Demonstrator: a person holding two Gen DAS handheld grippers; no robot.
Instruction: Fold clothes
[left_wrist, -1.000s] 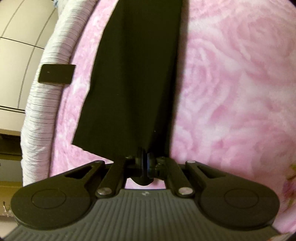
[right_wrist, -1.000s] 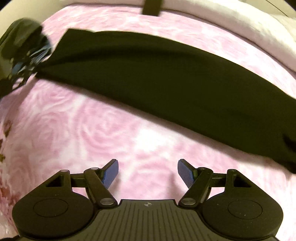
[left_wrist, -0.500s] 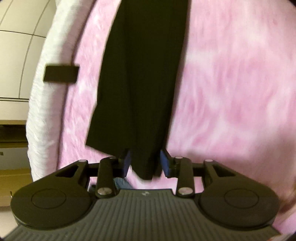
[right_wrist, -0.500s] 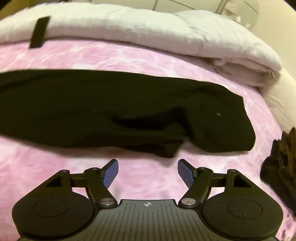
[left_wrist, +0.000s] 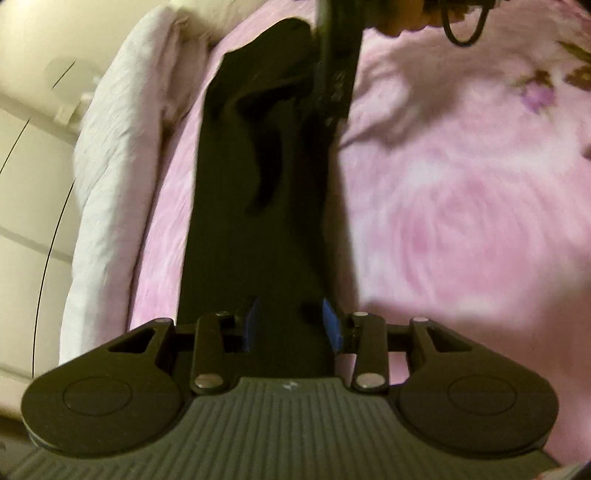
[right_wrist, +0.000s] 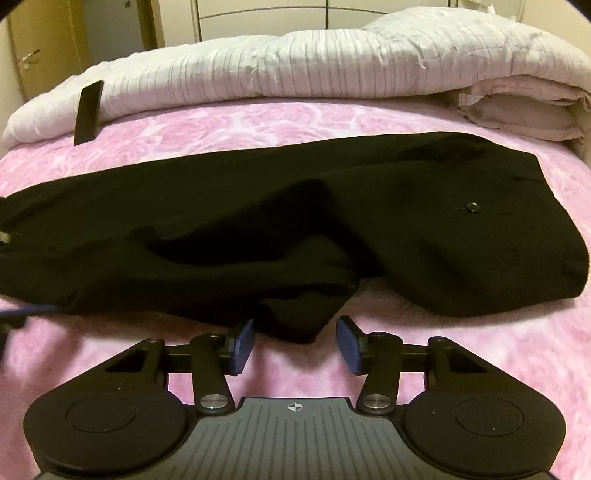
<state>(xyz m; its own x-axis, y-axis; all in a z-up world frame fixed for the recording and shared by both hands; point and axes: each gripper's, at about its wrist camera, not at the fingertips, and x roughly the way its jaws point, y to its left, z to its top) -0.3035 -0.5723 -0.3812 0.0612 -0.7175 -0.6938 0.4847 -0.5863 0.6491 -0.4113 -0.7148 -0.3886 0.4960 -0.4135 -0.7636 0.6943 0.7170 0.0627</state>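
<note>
A pair of black trousers (right_wrist: 424, 236) lies lengthwise across the pink rose-patterned bedspread (right_wrist: 480, 362), waist with a small button at the right, one leg bunched into a fold near the front. My right gripper (right_wrist: 294, 345) is open just above the bedspread, the fold's tip between its blue pads. In the left wrist view the trousers (left_wrist: 255, 221) stretch away from me. My left gripper (left_wrist: 290, 323) is open over the leg end, cloth lying between its pads. The right gripper's body shows at the top of that view.
A rolled white quilt (right_wrist: 295, 70) lies along the far edge of the bed, with a black strap (right_wrist: 88, 110) hanging over it and folded pillows at the right. Wardrobe doors stand behind. The quilt (left_wrist: 114, 166) also borders the left wrist view.
My left gripper has opened and let go of the leg end it was shut on. My right gripper has swung right along the trousers and come close to the bunched fold.
</note>
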